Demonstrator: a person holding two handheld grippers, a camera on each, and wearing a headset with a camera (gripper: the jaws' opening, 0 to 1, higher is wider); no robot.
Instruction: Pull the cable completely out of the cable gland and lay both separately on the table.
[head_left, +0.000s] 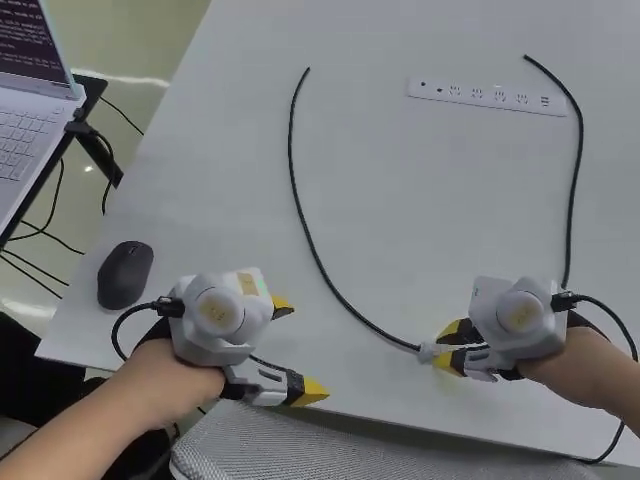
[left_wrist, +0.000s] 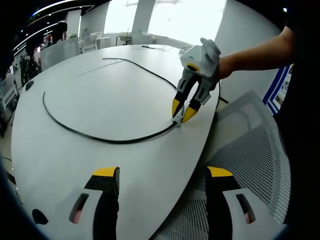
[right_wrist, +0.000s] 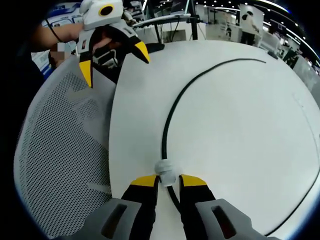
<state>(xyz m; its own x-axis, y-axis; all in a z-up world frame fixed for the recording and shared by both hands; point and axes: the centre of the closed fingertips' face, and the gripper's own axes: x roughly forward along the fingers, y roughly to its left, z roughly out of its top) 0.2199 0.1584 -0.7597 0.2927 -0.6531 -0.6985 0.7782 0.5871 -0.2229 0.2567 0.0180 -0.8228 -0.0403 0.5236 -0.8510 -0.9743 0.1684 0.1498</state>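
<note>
At the near edge of the desk (head_left: 400, 180) the right hand-held gripper (head_left: 448, 346) clenched the gland (right_wrist: 165, 172), cable (head_left: 300, 210) threaded through it, while the left hand-held gripper (left_wrist: 162, 172) hung released well apart; the pull seemed not yet begun, so the left next had to seize the cable.

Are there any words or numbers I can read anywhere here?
Nothing here can be read clearly.
Laptop screen: rows of light text on a dark window, too small and blurred to read.
Power strip: tiny dark marks by the sockets, too small to read.
</note>
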